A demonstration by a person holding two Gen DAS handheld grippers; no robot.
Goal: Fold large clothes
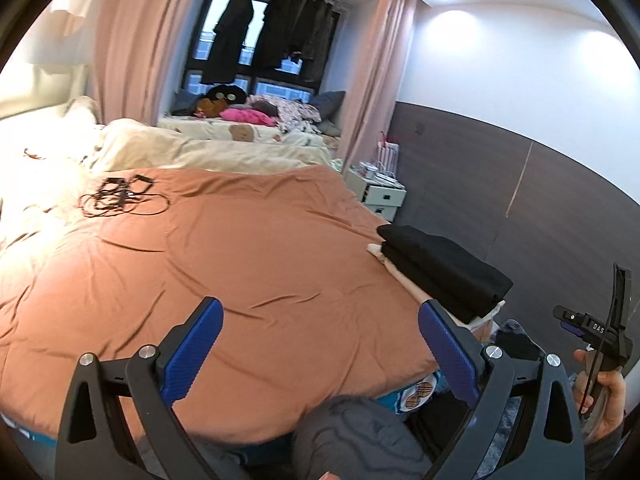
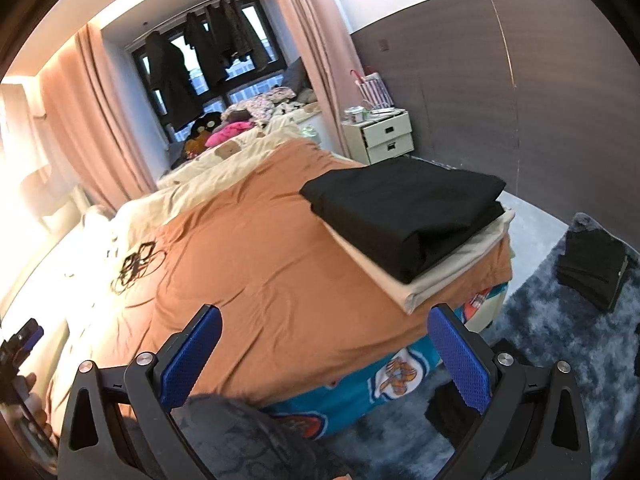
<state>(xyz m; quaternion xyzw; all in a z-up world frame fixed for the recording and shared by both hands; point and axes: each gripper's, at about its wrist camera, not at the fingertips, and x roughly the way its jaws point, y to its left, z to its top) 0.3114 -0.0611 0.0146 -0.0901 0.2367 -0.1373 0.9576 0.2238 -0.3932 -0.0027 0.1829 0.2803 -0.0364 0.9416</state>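
Note:
A stack of folded clothes sits at the bed's near right corner: black garments (image 2: 404,208) on a cream one (image 2: 452,268). It also shows in the left wrist view (image 1: 444,268). My left gripper (image 1: 320,344) is open and empty above the orange bedspread (image 1: 240,264). My right gripper (image 2: 324,348) is open and empty above the bed's near edge, left of the stack. The right gripper also shows at the right of the left wrist view (image 1: 576,326). A grey garment (image 2: 240,432) lies below both grippers at the bed's foot.
A tangle of black cables (image 1: 120,196) lies on the far left of the bed. A black folded item (image 2: 596,272) lies on the blue-grey rug (image 2: 560,360). A white drawer unit (image 2: 384,136) stands by the brown wall. Cream bedding (image 1: 180,148) is piled at the far end.

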